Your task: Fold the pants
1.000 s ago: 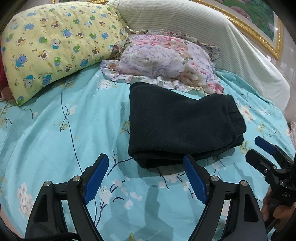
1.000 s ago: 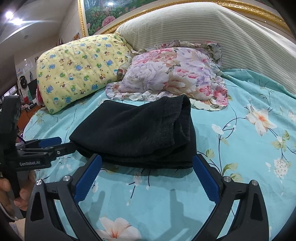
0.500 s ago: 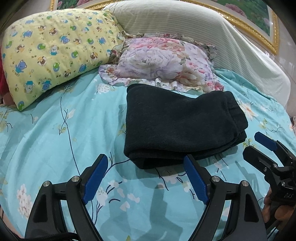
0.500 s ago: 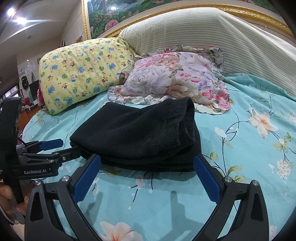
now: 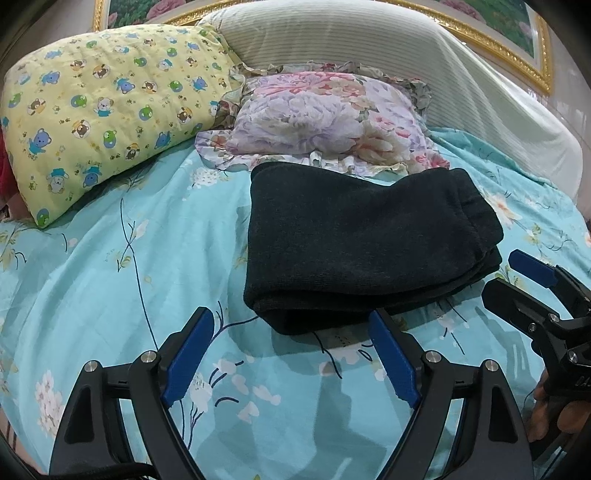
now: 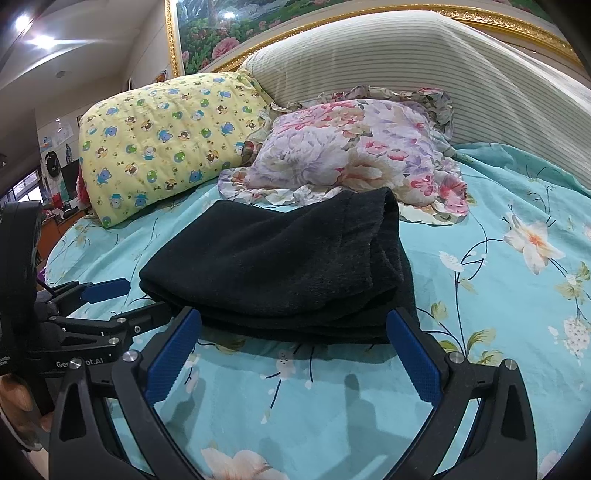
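Your left gripper (image 5: pixel 291 347) is spread wide with nothing between the blue pads, hanging just above the sheet (image 5: pixel 129 266) right at the near edge of the pants (image 5: pixel 354 240); the right-side pad looks like it's almost at the fabric but I can't tell if it's actually touching. Your right gripper (image 6: pixel 295 339) is the same deal, jaws well apart and empty, sitting at the near edge of the pants (image 6: pixel 280 258) from the other side; in that view the pants' near edge runs between the two pads. Each gripper shows up in the other's camera off to the side, and you can see fingers (image 5: pixel 554 413) wrapped around the right handle. The pants are black, already folded into a thick stacked bundle, lying flat on the teal flowered sheet about mid-bed; the far edge just touches or overlaps the frill of the floral pillow (image 5: pixel 325 118) behind it. A yellow pillow (image 5: pixel 103 107) with little bears sits to the left of that one, and a striped headboard (image 5: pixel 369 40) with a gold-framed picture (image 6: pixel 236 29) sits behind both.
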A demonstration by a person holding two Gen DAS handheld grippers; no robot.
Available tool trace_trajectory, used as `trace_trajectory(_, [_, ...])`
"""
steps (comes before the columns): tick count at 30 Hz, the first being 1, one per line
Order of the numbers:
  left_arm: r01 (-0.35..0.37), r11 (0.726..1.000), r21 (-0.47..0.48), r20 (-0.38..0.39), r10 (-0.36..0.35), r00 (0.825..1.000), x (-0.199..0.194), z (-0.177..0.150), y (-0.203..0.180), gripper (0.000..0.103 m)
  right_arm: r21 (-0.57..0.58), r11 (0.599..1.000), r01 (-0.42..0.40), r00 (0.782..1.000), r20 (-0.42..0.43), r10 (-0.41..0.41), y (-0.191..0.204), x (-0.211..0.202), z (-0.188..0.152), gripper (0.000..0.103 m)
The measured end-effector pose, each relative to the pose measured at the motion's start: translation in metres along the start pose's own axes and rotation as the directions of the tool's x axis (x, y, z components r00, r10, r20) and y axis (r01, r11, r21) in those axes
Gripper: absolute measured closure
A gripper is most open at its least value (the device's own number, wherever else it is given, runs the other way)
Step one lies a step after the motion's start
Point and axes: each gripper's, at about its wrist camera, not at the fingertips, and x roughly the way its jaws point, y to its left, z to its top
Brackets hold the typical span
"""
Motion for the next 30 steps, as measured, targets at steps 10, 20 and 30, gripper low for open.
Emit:
trace_trajectory(10, [0.006,1.000,0.009,-0.007,-0.006,1.000,0.0040,0.0002,-0.0004,0.016,0.002,1.000,-0.003,1.000,-0.007,0.003,0.0019,0.0060,-0.0012,0.002])
trace_trajectory(20, [0.009,1.000,0.011,-0.011,-0.009,1.000,0.0048,0.0006,-0.0006,0.016,0.005,1.000,0.000,1.000,-0.016,0.000,0.0032,0.0093,-0.0016,0.002])
trace_trajectory(30, [0.009,1.000,0.010,-0.007,-0.009,1.000,0.0034,0.0014,-0.0004,0.016,0.008,1.000,-0.002,1.000,-0.005,0.002,0.0061,0.0084,-0.0026,0.002])
